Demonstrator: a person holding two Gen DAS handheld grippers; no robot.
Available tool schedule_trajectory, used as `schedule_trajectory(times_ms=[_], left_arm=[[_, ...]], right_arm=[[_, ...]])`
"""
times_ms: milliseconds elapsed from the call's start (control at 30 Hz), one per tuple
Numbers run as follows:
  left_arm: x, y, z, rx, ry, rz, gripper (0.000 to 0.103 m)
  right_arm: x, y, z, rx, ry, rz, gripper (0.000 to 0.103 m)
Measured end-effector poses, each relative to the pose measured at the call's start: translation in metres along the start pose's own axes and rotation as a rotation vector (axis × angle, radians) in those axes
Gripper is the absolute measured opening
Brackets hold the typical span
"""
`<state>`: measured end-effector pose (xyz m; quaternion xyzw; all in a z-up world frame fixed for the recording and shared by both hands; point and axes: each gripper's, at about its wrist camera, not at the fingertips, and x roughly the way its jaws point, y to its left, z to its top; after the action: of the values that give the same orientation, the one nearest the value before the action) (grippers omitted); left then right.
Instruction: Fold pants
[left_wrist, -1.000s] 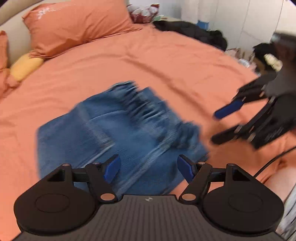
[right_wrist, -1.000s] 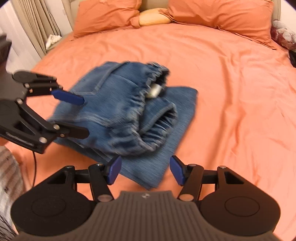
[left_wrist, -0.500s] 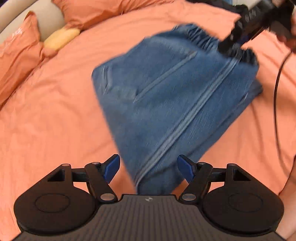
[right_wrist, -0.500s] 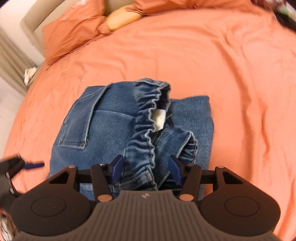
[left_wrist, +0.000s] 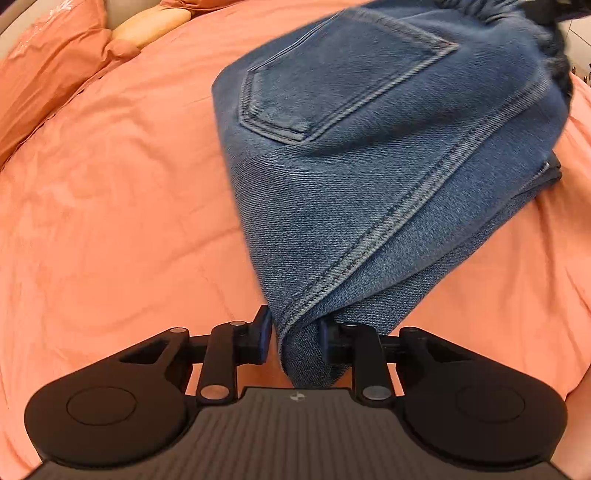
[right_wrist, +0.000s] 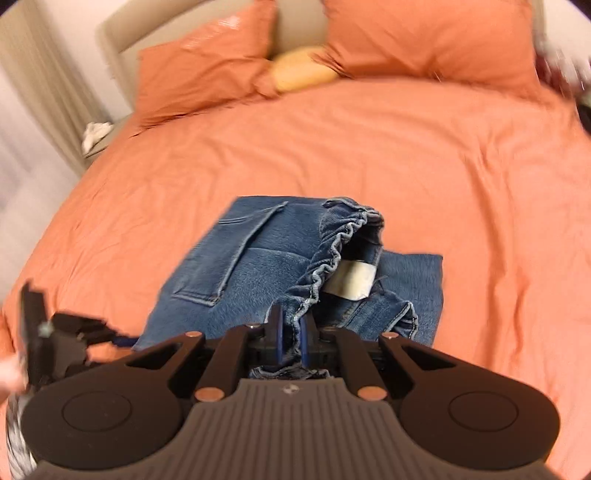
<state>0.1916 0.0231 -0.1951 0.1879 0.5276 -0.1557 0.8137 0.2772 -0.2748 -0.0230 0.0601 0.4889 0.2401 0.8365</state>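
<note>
Blue denim pants (left_wrist: 369, 155) lie folded on the orange bed, back pocket up. My left gripper (left_wrist: 293, 332) is shut on the folded side-seam edge of the pants, which bulges between its blue pads. In the right wrist view the pants (right_wrist: 258, 266) show the elastic waistband and a white label. My right gripper (right_wrist: 291, 334) is shut on the gathered waistband. The left gripper (right_wrist: 110, 336) also shows at the pants' lower left edge there.
The orange bed cover (right_wrist: 443, 166) spreads all round the pants. Orange pillows (right_wrist: 424, 40) and a yellow cushion (right_wrist: 303, 72) lie at the headboard. A curtain and a bedside surface with white cloth (right_wrist: 96, 133) are at the left.
Both grippers were open and off the pants a second ago. Both have since closed in and shut on the denim, left on the folded edge, right on the waistband.
</note>
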Motion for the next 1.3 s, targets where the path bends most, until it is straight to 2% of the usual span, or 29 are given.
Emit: schedule_trajectory(times_ms=[67,133,267,333,467,533,567,700,733,900,933,1000,1033,1067,1133,1167,1200,1300], left_arm=[[0.0,0.0,-0.003,-0.002,-0.005,0.005,0.024],[-0.002,-0.001,-0.006,0.015,-0.016,0.007,0.022],[-0.004,-0.011,-0.009,0.112,-0.003,0.034,0.019],[-0.003,-0.011,-0.006,0.099,0.013,0.035,0.019],[-0.009,-0.019,0.001,0.14,0.043,0.05,0.017],[-0.015,-0.016,0.01,0.162,0.077,0.053,0.016],[-0.022,-0.013,0.011,0.151,0.08,0.053,0.014],[-0.051,0.005,0.022,0.062,0.014,0.021,0.017],[-0.052,0.009,0.028,0.036,-0.003,0.015,0.017],[-0.043,0.01,0.068,-0.058,-0.08,-0.004,0.025],[-0.039,0.008,0.071,-0.074,-0.094,-0.018,0.026],[-0.033,0.004,0.081,-0.098,-0.108,-0.046,0.028],[-0.03,-0.001,0.084,-0.102,-0.109,-0.054,0.028],[-0.027,-0.006,0.086,-0.096,-0.107,-0.054,0.028],[-0.018,-0.015,0.09,-0.057,-0.089,-0.046,0.028],[-0.012,-0.02,0.092,-0.035,-0.067,-0.032,0.028],[-0.007,-0.024,0.093,-0.018,-0.05,-0.019,0.028],[0.002,-0.028,0.091,0.023,-0.006,-0.01,0.028]], right_arm=[[-0.01,0.002,-0.018,-0.031,0.013,0.007,0.002],[-0.009,-0.004,-0.04,-0.037,0.043,-0.025,0.002],[0.017,-0.041,-0.086,0.095,0.1,-0.033,0.001],[0.032,-0.051,-0.103,0.133,0.119,-0.036,0.0],[0.054,-0.048,-0.11,0.092,0.118,-0.1,0.0],[0.059,-0.049,-0.108,0.106,0.12,-0.1,0.001],[0.06,-0.052,-0.107,0.123,0.119,-0.094,0.001],[0.053,-0.056,-0.105,0.16,0.101,-0.067,0.006],[0.051,-0.055,-0.104,0.162,0.096,-0.064,0.01],[0.036,-0.054,-0.108,0.221,0.067,-0.047,0.013],[0.033,-0.056,-0.107,0.236,0.06,-0.044,0.016],[0.026,-0.061,-0.107,0.281,0.041,-0.027,0.032],[0.022,-0.064,-0.106,0.315,0.026,-0.008,0.046],[0.022,-0.07,-0.104,0.356,0.011,0.015,0.052],[0.021,-0.081,-0.098,0.442,-0.016,0.062,0.056],[0.022,-0.087,-0.095,0.478,-0.029,0.074,0.063],[0.024,-0.091,-0.091,0.504,-0.043,0.08,0.066],[0.037,-0.104,-0.08,0.556,-0.049,0.069,0.067]])
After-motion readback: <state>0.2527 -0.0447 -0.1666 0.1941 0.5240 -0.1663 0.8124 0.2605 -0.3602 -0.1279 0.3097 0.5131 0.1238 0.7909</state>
